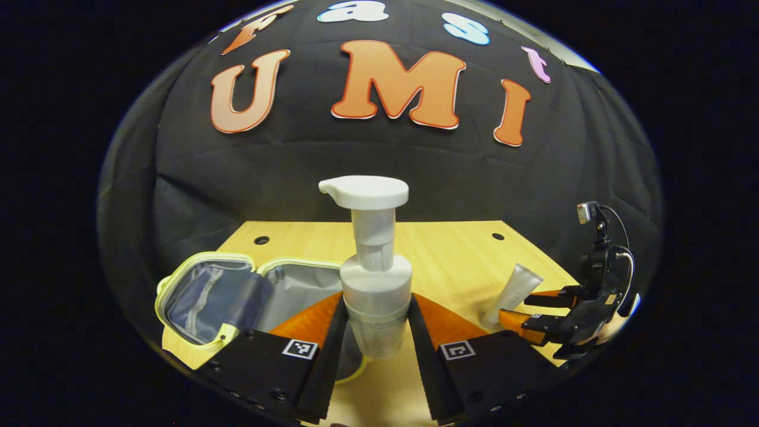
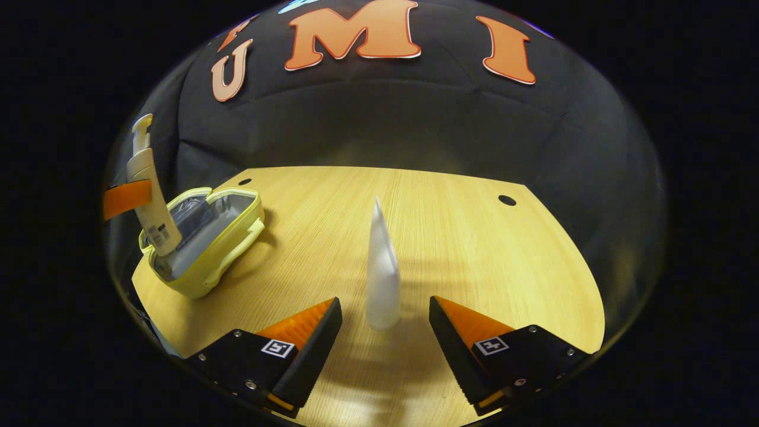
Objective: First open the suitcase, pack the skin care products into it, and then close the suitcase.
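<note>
Pump bottle gripped near an open suitcase; tube waited between the other gripper's open fingers.

Left gripper view: the left gripper had both fingers pressed on the pump bottle, clamped at its lower body w/ the pump head upright above. The small yellow suitcase, lid open and grey lining showing, lay just left of the bottle on the wooden table. Bottle looked like rigid smooth plastic, probably light but slippery; best held low on the body, not the pump neck.
Right gripper view: the right gripper had its fingers spread wide, touching nothing. The white tube stood cap-down between them, well right of the suitcase. Tube likely soft, squeezable, easy to tip; grip approx. mid-body, gently.
</note>
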### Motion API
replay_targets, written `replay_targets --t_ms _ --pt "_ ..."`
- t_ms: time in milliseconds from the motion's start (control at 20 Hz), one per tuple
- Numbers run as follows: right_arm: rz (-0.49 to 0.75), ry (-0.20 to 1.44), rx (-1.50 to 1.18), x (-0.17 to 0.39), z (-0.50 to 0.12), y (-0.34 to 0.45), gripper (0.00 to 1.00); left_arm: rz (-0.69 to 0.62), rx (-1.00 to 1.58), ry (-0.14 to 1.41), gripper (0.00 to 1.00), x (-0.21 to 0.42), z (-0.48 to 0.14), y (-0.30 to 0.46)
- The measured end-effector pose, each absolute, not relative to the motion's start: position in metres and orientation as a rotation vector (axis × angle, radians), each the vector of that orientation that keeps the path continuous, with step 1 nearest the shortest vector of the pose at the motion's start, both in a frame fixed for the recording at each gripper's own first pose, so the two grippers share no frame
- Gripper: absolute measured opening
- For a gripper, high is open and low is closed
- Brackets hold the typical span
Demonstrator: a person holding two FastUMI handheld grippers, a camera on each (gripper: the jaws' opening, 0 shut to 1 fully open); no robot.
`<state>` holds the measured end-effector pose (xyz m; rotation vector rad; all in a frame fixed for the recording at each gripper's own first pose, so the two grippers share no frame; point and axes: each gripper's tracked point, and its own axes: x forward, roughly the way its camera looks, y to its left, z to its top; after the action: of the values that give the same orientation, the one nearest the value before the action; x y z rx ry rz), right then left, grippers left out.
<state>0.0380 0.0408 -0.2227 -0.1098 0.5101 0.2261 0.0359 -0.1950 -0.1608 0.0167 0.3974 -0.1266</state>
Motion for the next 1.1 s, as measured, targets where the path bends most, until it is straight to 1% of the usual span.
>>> replay_targets --t_ms 150,250,300,350,400,450,500,600,650,750,800,900,950,1100 --pt "0.242 0.535 -0.129 0.045 -0.234 0.049 0.83 -0.088 -0.007 0.41 0.6 0.031 -0.16 -0.172" --pt "0.241 0.542 -0.139 0.048 -0.237 0.051 0.78 -0.071 -0.008 0.412 0.6 0.029 -0.159 -0.159" --pt "0.234 0.54 -0.149 0.052 -0.239 0.05 0.71 -0.063 -0.003 0.413 0.6 0.026 -0.158 -0.154" --pt "0.227 0.541 -0.153 0.055 -0.24 0.048 0.71 -0.054 0.002 0.412 0.6 0.027 -0.156 -0.149" --pt "0.221 0.546 -0.148 0.057 -0.24 0.046 0.67 -0.047 0.003 0.413 0.6 0.027 -0.157 -0.144" --pt "0.216 0.549 -0.142 0.059 -0.24 0.045 0.6 -0.041 -0.002 0.416 0.6 0.028 -0.157 -0.141" --pt "0.222 0.555 -0.126 0.057 -0.239 0.045 0.56 -0.038 -0.011 0.419 0.6 0.027 -0.158 -0.138" --pt "0.225 0.564 -0.111 0.059 -0.24 0.044 0.42 -0.033 -0.031 0.428 0.6 0.027 -0.162 -0.134" --pt "0.219 0.573 -0.102 0.059 -0.24 0.044 0.42 -0.028 -0.035 0.434 0.6 0.028 -0.162 -0.132" --pt "0.208 0.59 -0.088 0.056 -0.238 0.045 0.36 -0.021 -0.037 0.446 0.6 0.028 -0.163 -0.126" --pt "0.207 0.598 -0.079 0.053 -0.235 0.048 0.35 -0.021 -0.042 0.453 0.6 0.027 -0.161 -0.123" --pt "0.208 0.598 -0.06 0.046 -0.223 0.054 0.34 -0.04 -0.059 0.467 0.6 0.028 -0.158 -0.118" --pt "0.205 0.592 -0.049 0.041 -0.212 0.056 0.34 -0.058 -0.061 0.479 0.61 0.029 -0.156 -0.115" --pt "0.207 0.565 -0.018 0.03 -0.178 0.07 0.34 -0.107 -0.006 0.535 0.6 0.033 -0.152 -0.1"
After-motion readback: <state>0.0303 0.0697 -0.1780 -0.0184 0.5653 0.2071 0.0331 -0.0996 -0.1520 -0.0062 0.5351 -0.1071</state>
